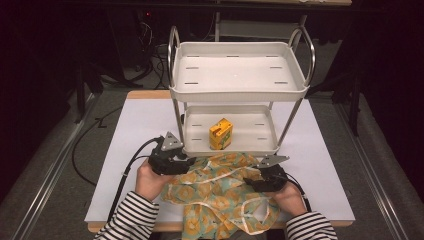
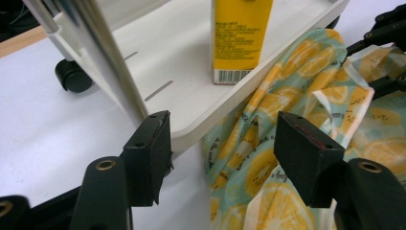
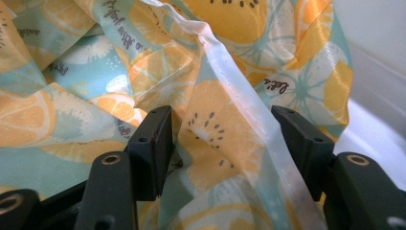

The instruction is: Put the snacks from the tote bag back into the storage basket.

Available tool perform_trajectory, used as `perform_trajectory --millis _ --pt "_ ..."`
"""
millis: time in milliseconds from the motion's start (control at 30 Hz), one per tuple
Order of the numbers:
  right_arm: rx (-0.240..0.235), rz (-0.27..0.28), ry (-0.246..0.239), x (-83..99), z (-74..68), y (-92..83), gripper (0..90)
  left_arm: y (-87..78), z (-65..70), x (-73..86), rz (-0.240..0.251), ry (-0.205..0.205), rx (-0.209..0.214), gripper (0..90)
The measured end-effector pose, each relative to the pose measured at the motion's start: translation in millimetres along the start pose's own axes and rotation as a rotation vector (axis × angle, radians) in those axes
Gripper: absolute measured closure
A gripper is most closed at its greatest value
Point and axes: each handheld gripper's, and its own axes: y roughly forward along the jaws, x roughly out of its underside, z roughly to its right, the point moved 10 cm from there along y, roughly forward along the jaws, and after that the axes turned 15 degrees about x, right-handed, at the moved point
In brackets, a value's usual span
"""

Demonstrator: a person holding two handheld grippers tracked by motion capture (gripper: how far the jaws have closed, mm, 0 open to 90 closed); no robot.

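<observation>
- Left gripper (image 1: pixel 186 161) sits at about 8 o'clock from the table's middle in the high view, just beside the near left corner of the cart's lower shelf (image 1: pixel 197 147), its tips at the left edge of the cloth.
- Its jaws stand well apart in the left gripper view; between them lie the rounded shelf corner and bare table, with the cloth (image 2: pixel 268 158) partly in the gap toward the right jaw. Neither pad presses on anything.
- Right gripper (image 1: pixel 255 176) lies at about 5 o'clock in the high view, resting on the right part of the cloth.
- Its jaws are also spread wide in the right gripper view; a fold of the cloth (image 3: pixel 215 139) with its pale seam strip (image 3: pixel 249 105) runs up between them. I cannot tell whether the pads touch the fabric; no pinch shows.
- Cloth (image 1: pixel 220 192), teal with orange and lemon slices and a pale trim, is bunched at 6 o'clock on the white table (image 1: pixel 130 150), its far edge reaching the front of the lower shelf and its near edge hanging over the table's front.
- Yellow carton (image 1: pixel 220 133) stands upright on the lower shelf, toward its front; in the left gripper view its barcode end (image 2: pixel 232 75) rests on the shelf.
- Cart's upper tray (image 1: pixel 235 70) lies at 12 o'clock, above the lower shelf.
</observation>
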Motion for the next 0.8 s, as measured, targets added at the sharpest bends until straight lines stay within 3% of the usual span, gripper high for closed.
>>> perform_trajectory --millis 200,800 --pt "0.002 -0.002 -0.002 0.0 0.1 0.0 42.7 -2.2 -8.3 6.7 -0.008 0.001 -0.02 38.4" --pt "0.004 -0.002 -0.004 0.0 -0.2 -0.1 42.6 -2.2 -26.1 23.3 -0.012 -0.053 -0.047 38.8"
